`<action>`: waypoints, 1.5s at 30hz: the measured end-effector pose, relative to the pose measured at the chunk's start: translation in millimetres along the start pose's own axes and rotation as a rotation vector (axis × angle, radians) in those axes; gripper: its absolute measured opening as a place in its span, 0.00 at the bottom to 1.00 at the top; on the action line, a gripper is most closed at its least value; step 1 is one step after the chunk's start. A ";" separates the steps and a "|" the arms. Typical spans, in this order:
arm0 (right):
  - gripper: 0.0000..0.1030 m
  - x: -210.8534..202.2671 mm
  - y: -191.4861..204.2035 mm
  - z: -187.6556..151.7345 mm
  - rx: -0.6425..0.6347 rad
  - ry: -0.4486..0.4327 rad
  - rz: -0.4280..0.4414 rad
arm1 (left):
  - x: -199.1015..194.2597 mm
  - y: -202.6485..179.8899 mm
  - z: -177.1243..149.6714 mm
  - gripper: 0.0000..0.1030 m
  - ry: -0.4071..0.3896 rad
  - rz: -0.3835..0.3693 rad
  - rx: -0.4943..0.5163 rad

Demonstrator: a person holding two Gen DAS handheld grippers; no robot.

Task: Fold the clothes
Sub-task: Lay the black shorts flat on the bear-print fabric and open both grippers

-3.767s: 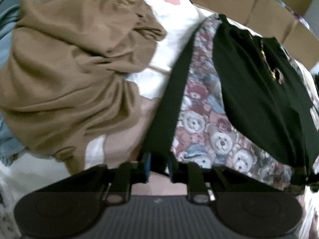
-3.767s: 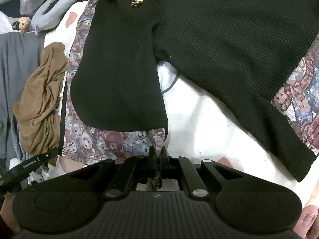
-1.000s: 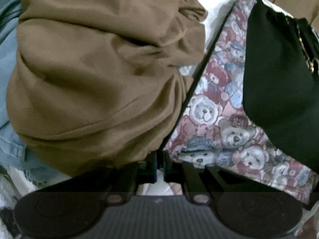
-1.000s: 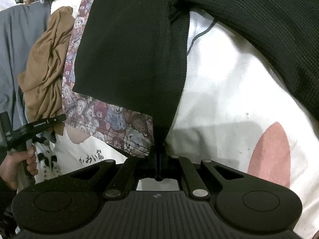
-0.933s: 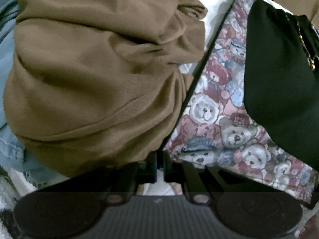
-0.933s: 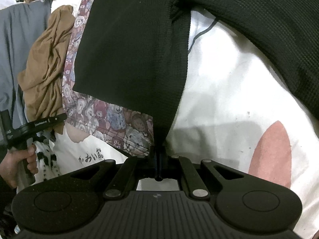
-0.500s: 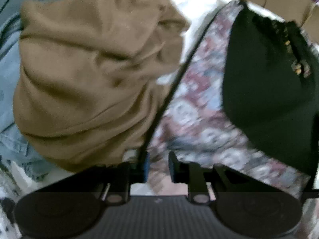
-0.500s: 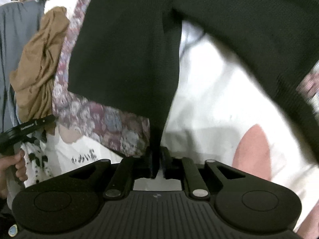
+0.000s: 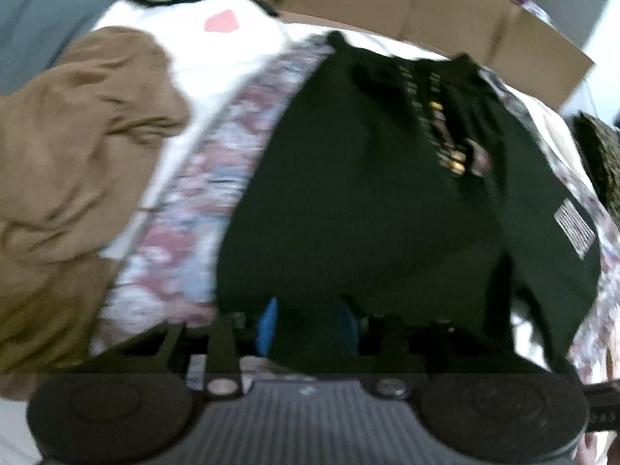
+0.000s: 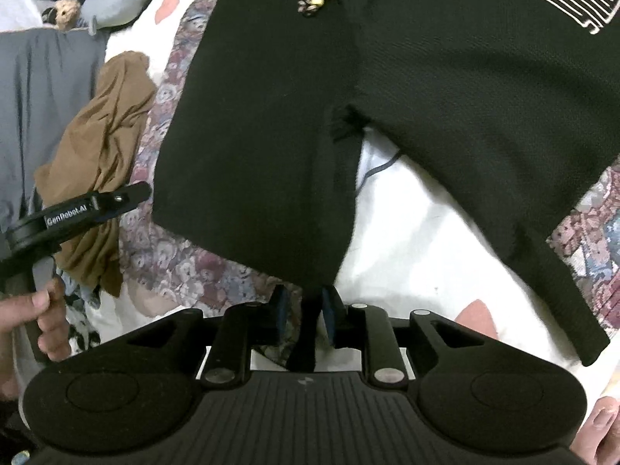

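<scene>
A black knit top (image 10: 445, 77) with teddy-bear print panels (image 10: 186, 267) lies spread on the white sheet (image 10: 418, 240), one black side (image 10: 252, 135) folded over the print. My right gripper (image 10: 304, 310) sits at the fold's lower corner. Its jaws are opening, and a black strip of the top (image 10: 308, 333) hangs loose between the blue pads. In the blurred left wrist view, my left gripper (image 9: 306, 325) hovers over the lower edge of the black top (image 9: 368, 213); its jaws are opening and nothing is gripped. The left gripper (image 10: 135, 193) also shows from the side, held by a hand (image 10: 42, 310).
A crumpled brown garment (image 9: 77, 155) lies left of the top, also seen as the brown garment (image 10: 104, 135). Grey cloth (image 10: 38, 97) and a small plush toy (image 10: 66, 9) are at far left. Cardboard boxes (image 9: 426, 11) stand behind the bed.
Both grippers' jaws have parted and let go of the top's edge. The left gripper has swung right, from the brown garment to over the black top. The right gripper has lifted a little.
</scene>
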State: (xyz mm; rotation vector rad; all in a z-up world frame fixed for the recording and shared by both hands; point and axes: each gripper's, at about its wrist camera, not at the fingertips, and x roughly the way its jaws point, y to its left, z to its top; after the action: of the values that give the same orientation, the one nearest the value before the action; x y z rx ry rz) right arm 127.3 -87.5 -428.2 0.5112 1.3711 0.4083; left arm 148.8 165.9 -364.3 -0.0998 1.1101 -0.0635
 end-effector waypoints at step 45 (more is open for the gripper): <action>0.41 -240.1 42.2 64.5 -0.193 -0.204 -0.204 | -169.9 11.7 -43.5 0.65 0.066 0.138 -0.197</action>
State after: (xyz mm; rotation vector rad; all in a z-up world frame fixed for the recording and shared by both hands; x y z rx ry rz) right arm 153.6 -193.1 -200.8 0.2438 1.1594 0.3087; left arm 34.5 192.6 -233.4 -0.1982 1.1849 0.1673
